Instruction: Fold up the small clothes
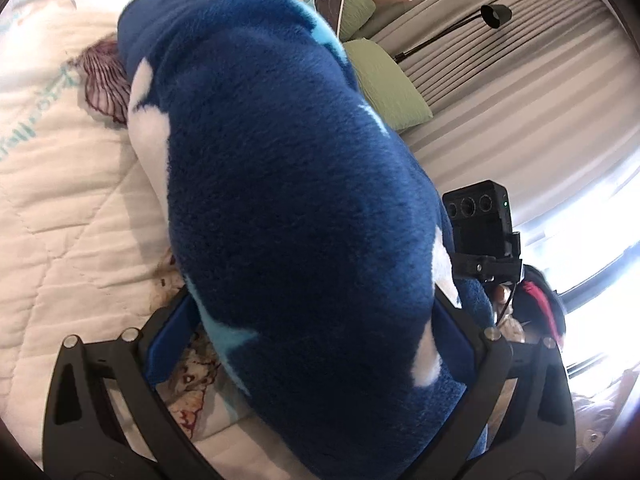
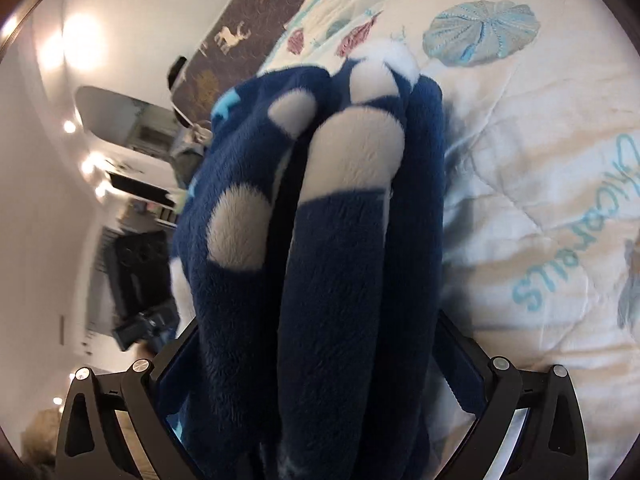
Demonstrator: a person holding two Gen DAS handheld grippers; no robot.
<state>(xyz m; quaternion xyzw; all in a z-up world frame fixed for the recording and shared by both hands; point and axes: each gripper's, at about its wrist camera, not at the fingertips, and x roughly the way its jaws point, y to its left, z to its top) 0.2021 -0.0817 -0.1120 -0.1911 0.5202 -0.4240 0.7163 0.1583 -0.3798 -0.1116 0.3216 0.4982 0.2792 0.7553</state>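
A dark blue fleece garment [image 1: 288, 200] with white patches and light blue shapes fills the left wrist view. My left gripper [image 1: 308, 344] is shut on it, with thick fleece bunched between the blue pads, and the fingertips are hidden. In the right wrist view the same fleece garment [image 2: 328, 240] hangs in several folds. My right gripper [image 2: 320, 380] is shut on it, fingertips buried in the fabric. The garment is lifted off the white quilt [image 1: 60, 200], its far end trailing onto it. The other gripper's camera unit [image 1: 480, 220] shows just right of the fleece.
The white quilt with seashell prints [image 2: 540, 160] covers the bed. Green pillows [image 1: 384, 80] lie at its head. Beige curtains [image 1: 520, 60] and a black lamp [image 1: 496, 14] stand behind. A brown blanket with deer prints [image 2: 248, 28] lies at the quilt's far edge.
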